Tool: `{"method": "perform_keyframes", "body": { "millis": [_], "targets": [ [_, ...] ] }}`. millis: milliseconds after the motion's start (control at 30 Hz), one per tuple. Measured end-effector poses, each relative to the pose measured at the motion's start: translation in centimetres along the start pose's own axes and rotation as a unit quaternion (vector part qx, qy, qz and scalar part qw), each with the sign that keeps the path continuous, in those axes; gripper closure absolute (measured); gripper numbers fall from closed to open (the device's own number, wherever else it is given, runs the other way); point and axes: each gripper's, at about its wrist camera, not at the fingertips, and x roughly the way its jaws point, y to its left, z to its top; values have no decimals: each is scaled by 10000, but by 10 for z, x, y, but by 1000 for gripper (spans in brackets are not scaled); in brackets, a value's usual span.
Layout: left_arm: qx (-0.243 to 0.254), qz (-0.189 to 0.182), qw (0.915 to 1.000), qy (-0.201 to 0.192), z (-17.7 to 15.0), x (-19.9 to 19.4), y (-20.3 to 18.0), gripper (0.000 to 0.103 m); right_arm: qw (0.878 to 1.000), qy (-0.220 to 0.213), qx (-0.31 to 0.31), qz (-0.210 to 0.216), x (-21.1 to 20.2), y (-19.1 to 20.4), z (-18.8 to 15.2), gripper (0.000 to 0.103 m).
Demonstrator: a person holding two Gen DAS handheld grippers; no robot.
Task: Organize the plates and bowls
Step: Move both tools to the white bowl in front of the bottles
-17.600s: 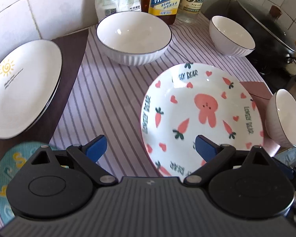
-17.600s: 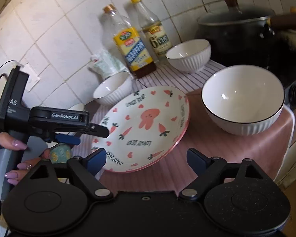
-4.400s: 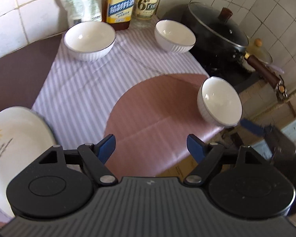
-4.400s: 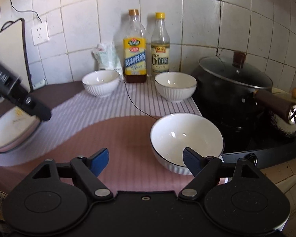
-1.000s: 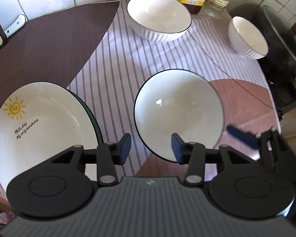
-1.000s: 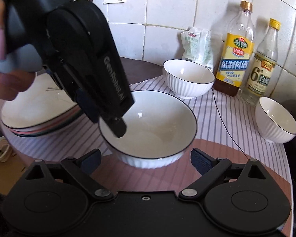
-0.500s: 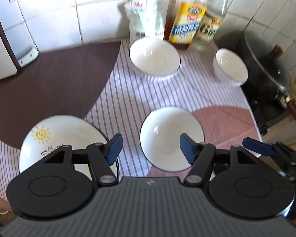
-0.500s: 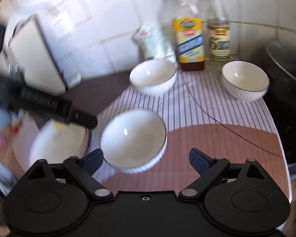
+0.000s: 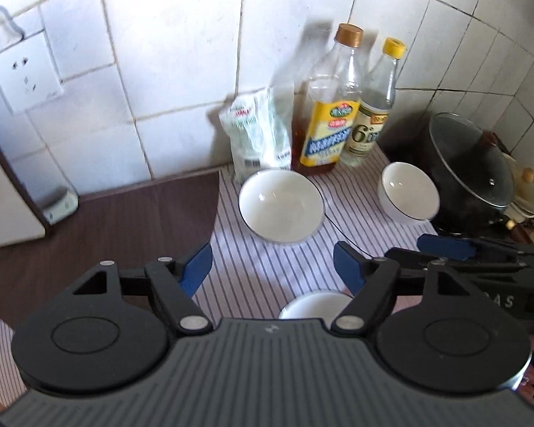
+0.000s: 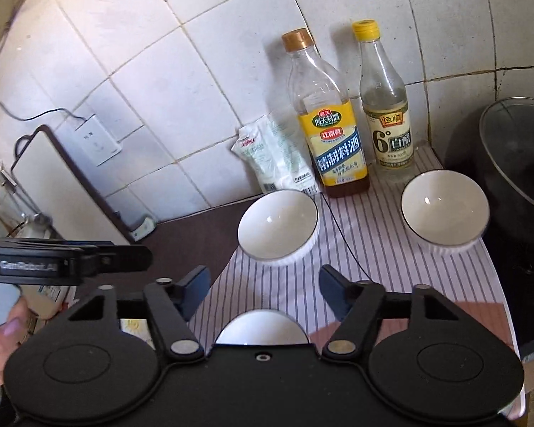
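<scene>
Striped cloth (image 10: 277,284) lies open between bowls (image 10: 277,227); bottles (image 10: 331,135) behind.

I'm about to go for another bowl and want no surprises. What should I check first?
1. Left gripper empty, jaws opening: ok.
2. Right gripper empty, jaws closing: ok.
3. Bowl by the bag upright, nothing in it: ok.
4. Bowl by the pot upright, clear of the bottles: ok.
5. Thin black cord runs between the two bowls: not ok.
6. Nearest bowl settled: cannot tell, mostly hidden.

"6°" on vinegar bottle (image 10: 386,106); "GenRobot.AI" on left gripper (image 10: 67,259)
</scene>
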Motion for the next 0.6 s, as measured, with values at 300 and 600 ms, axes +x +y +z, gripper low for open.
{"method": "perform_keyframes", "body": {
  "millis": [300,600],
  "targets": [
    [-129,-25,9991,414,28,86,23,32,9961,228,846,-109,80,-34,20,45],
    [-574,-101,9957,715,28,153,52,34,9959,380,355,-741,122,-26,25,65]
  ]
}}
